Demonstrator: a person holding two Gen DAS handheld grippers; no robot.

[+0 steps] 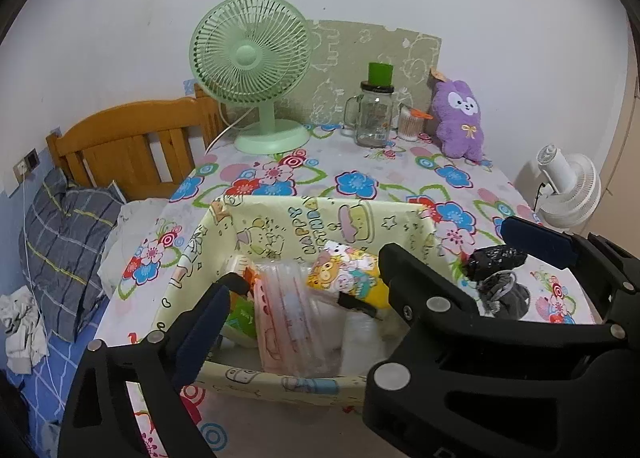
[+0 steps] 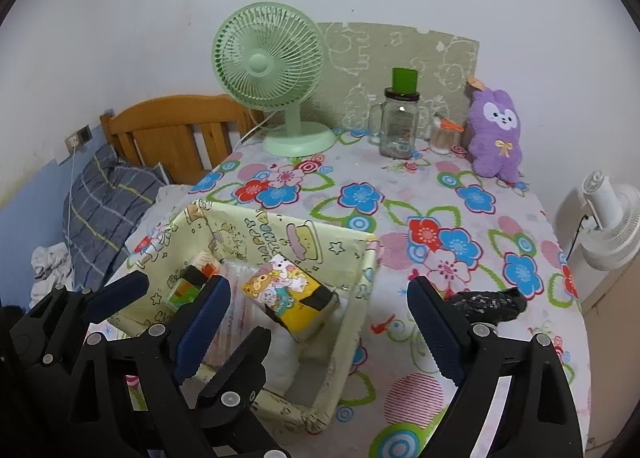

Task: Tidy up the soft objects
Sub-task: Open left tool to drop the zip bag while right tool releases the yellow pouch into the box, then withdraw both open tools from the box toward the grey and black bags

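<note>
A pale yellow cartoon-print fabric box (image 1: 280, 217) (image 2: 352, 290) stands on the floral tablecloth. It holds a yellow cartoon tissue pack (image 1: 348, 274) (image 2: 292, 294), clear plastic packs (image 1: 296, 322) and a green-orange carton (image 2: 186, 290). A purple plush rabbit (image 1: 458, 119) (image 2: 496, 133) stands upright at the table's far right. Black soft bundles (image 1: 498, 258) (image 2: 486, 304) lie right of the box. My left gripper (image 1: 298, 334) is open and empty over the box's near side. My right gripper (image 2: 316, 322) is open and empty above the box's right wall. In its view the left gripper's fingers (image 2: 116, 296) show at lower left.
A green desk fan (image 1: 256, 69) (image 2: 276, 73), a glass mug jar with green cap (image 1: 374, 113) (image 2: 400, 121) and a cotton-swab tub (image 1: 412, 121) stand at the back. A white fan (image 1: 568, 189) is off the right edge. A bed with wooden headboard (image 1: 132, 145) lies left.
</note>
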